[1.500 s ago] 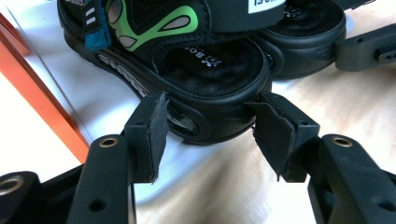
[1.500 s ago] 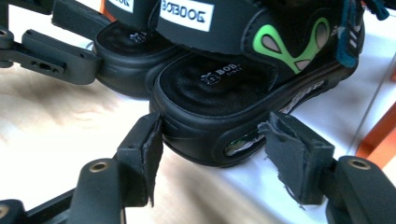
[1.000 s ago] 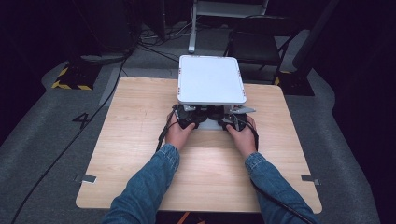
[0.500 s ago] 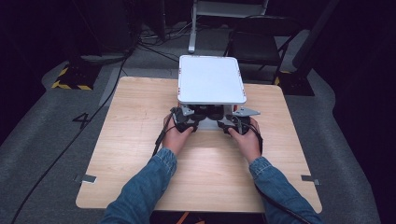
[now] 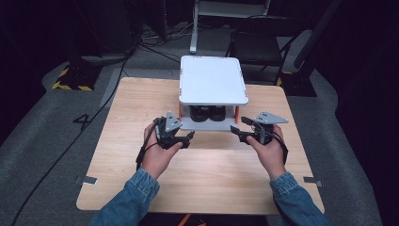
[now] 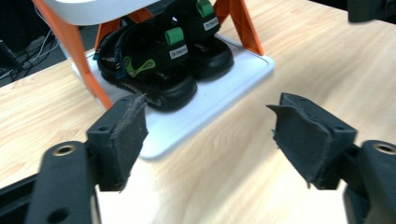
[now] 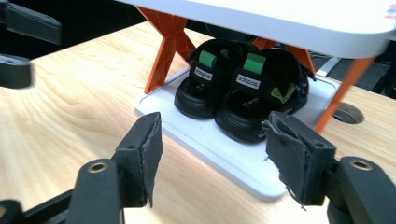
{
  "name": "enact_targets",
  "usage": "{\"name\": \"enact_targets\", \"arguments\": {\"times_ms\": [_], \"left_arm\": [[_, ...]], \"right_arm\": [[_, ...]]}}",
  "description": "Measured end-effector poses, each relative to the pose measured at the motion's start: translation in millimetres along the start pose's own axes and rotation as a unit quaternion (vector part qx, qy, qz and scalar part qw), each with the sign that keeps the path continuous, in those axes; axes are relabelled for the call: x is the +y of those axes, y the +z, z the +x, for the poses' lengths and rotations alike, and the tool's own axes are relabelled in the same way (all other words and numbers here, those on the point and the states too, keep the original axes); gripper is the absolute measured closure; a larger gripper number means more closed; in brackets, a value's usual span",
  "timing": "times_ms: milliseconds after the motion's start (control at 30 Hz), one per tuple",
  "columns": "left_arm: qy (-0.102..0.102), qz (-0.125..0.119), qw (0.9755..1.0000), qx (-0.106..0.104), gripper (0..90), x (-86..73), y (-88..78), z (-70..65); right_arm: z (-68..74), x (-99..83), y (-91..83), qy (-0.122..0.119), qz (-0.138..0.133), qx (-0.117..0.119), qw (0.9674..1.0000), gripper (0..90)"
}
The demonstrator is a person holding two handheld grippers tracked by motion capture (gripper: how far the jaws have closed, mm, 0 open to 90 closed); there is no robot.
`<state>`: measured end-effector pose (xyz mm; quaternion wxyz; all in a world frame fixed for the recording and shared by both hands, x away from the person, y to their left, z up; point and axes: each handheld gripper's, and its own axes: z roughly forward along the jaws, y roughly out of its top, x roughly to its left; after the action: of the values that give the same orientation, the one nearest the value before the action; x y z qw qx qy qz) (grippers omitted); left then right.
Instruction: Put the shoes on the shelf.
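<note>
Both my tongs open and empty, sandals on the rack's lower shelf.

Left of centre in the high view, my left gripper (image 5: 184,138) has just spread its jaws, nothing between them. The black sandals (image 5: 207,113) sit mid-frame under the white rack (image 5: 212,80). At right, my right gripper (image 5: 243,132) has likewise been opening, holding nothing.

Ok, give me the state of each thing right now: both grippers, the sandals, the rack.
Left gripper: jaws just opened, nothing between them, off the rack.
Right gripper: jaws just opened, nothing between them, off the rack.
Sandals: upright pair, side by side on the rack's lower tray.
Rack: standing on the table, top shelf bare.
</note>
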<state>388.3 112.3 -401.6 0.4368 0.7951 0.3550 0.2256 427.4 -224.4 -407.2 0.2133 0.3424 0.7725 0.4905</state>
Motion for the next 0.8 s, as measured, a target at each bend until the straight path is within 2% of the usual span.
{"name": "enact_targets", "arguments": {"times_ms": [133,233,267,300,367,433,500,533,567,600,633,733,800], "left_arm": [[0.006,0.005,1.0,0.005,19.8,-8.3,-31.2,3.8],[-0.005,0.019,0.9998,0.009,18.1,-15.2,-50.9,13.3],[-0.002,0.032,0.9994,0.015,16.8,-17.8,-60.1,19.3],[-0.004,0.031,0.9993,0.019,16.7,-19.4,-64.9,22.9],[-0.018,0.032,0.999,0.028,16.6,-26.3,-75.1,35.1],[-0.027,0.046,0.9978,0.04,16.7,-34.5,-81.0,46.6],[-0.016,0.094,0.9926,0.075,16.8,-45.3,-85.6,58.8],[-0.014,0.104,0.9908,0.085,16.9,-48.9,-86.6,62.6],[-0.022,0.113,0.9887,0.096,16.9,-54.5,-88.7,68.5],[-0.027,0.115,0.9881,0.099,16.9,-58.9,-89.9,72.9],[-0.034,0.113,0.9883,0.097,16.9,-62.3,-90.6,75.4],[-0.059,0.107,0.9899,0.072,16.9,-77.0,-90.3,84.2],[-0.073,0.118,0.9885,0.059,16.8,-86.6,-88.2,88.9]], "right_arm": [[-3.1,-1.8,-25.2,0.008,0.002,-0.006,0.9999,35.5],[-10.2,-4.8,-44.7,0.026,0.011,-0.012,0.9995,34.4],[-12.2,-4.6,-48.8,0.026,0.017,-0.014,0.9994,34.0],[-15.7,-4.3,-57.3,0.027,0.016,-0.021,0.9993,33.4],[-20.5,-6.0,-66.7,0.035,0.008,-0.029,0.999,32.3],[-28.4,-10.0,-74.4,0.044,0.008,-0.03,0.9986,32.0],[-36.9,-15.3,-80.0,0.052,0.017,-0.028,0.9981,32.0],[-41.1,-17.9,-82.2,0.054,0.025,-0.022,0.998,31.8],[-43.5,-19.7,-84.0,0.06,0.03,-0.018,0.9976,31.7],[-47.2,-22.7,-87.4,0.063,0.036,-0.016,0.9972,31.7],[-49.6,-24.9,-89.8,0.066,0.041,-0.019,0.9968,31.1],[-57.3,-32.6,-93.9,0.067,0.048,-0.027,0.9963,29.1],[-62.6,-40.1,-94.8,0.073,0.058,-0.034,0.995,28.5]]}}
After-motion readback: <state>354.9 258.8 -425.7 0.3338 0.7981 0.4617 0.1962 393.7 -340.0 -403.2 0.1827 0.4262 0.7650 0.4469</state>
